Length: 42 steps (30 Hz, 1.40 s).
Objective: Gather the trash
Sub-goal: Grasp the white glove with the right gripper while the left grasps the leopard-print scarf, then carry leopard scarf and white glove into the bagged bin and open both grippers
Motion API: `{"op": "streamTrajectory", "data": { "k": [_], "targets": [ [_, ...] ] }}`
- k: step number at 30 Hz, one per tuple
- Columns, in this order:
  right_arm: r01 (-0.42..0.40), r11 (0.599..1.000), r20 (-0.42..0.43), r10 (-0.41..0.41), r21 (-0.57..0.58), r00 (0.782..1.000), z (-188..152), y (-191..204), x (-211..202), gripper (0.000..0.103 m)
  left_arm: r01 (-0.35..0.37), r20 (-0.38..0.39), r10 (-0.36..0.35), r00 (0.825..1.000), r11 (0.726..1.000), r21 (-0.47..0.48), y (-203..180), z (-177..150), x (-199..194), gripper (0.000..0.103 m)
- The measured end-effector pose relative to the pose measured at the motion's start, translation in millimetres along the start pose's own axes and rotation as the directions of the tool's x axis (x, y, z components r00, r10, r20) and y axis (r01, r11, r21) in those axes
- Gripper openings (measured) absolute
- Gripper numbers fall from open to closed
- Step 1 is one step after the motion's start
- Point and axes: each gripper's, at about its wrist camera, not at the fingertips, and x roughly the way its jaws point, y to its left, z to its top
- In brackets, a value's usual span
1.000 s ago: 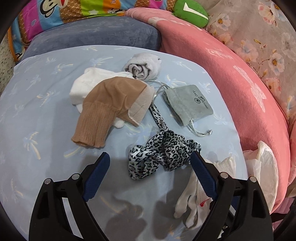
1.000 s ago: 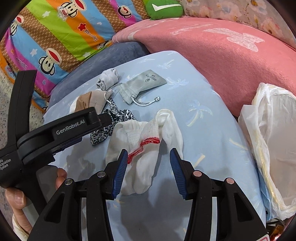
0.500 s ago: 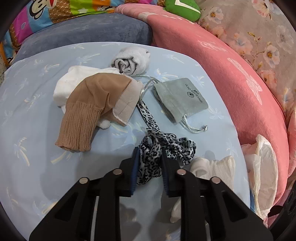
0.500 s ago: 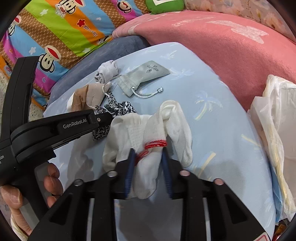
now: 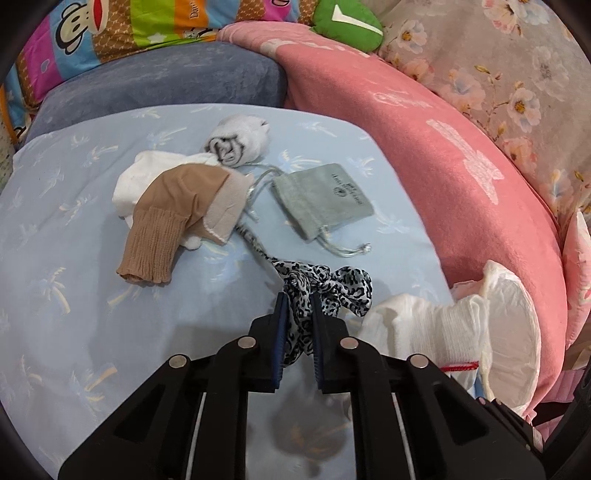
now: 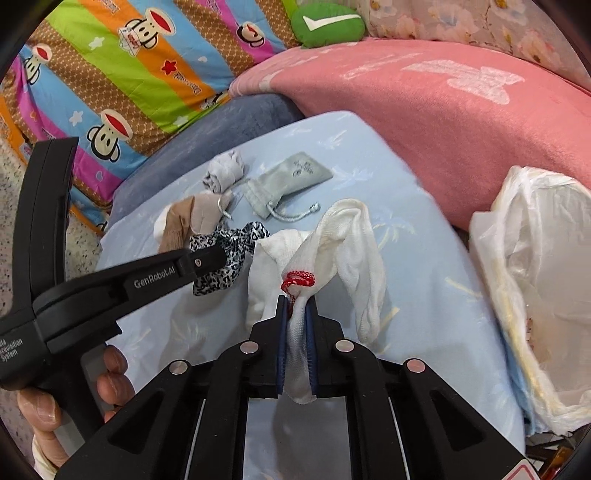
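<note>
Currently, the left gripper [image 5: 298, 301] is pressed together on a leopard-print scarf [image 5: 325, 286], whose bunched end is pinched between the blue pads while a thin tail trails away across the light blue sheet [image 5: 74, 258] towards the tan stocking [image 5: 166, 218]. The right gripper [image 6: 295, 301] is likewise clamped on a white cotton glove [image 6: 347, 240], held near its red-stitched cuff, with the rest of the glove draped over and beside the fingers. Seen from the right wrist view, the two held items are just beside each other, the scarf to the left of the glove.

Further back on the sheet, a white cloth [image 5: 147, 173] is partly covered by the tan stocking, and a rolled grey sock [image 5: 236, 142] is seen just behind them. A grey drawstring pouch [image 5: 321, 201] lies flat to the right of these, its silver cord loose on the sheet. A white plastic bag [image 6: 535, 277] is seen at the right edge of the sheet, against a pink blanket [image 6: 443, 110]; its contents cannot be clearly made out. A striped cartoon-print quilt [image 6: 129, 74] and a green cushion [image 6: 325, 22] are visible behind.
</note>
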Motion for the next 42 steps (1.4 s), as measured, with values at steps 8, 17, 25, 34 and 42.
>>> {"op": "streamTrajectory", "data": {
  "k": [8, 17, 25, 34, 42],
  "targets": [
    [0.024, 0.999, 0.085, -0.028, 0.047, 0.996, 11, -35, -44, 0.008, 0.033, 0.035, -0.035, 0.999, 0.997, 0.066, -44, -1, -19, 0.012],
    [0.064, 0.989, 0.163, -0.085, 0.131, 0.983, 13, -93, -93, 0.008, 0.081, 0.044, -0.090, 0.995, 0.981, 0.177, -109, -11, -29, 0.012],
    [0.094, 0.972, 0.212, -0.140, 0.214, 0.967, 9, -142, -129, 0.008, 0.125, 0.017, -0.135, 0.991, 0.951, 0.282, -164, -25, -29, 0.012],
    [0.118, 0.955, 0.232, -0.184, 0.271, 0.955, -3, -180, -155, 0.009, 0.159, -0.006, -0.168, 0.986, 0.922, 0.354, -206, -39, -27, 0.014],
    [0.129, 0.946, 0.237, -0.203, 0.296, 0.950, -8, -194, -163, 0.011, 0.172, -0.023, -0.177, 0.984, 0.909, 0.380, -224, -45, -24, 0.016]
  ]
}}
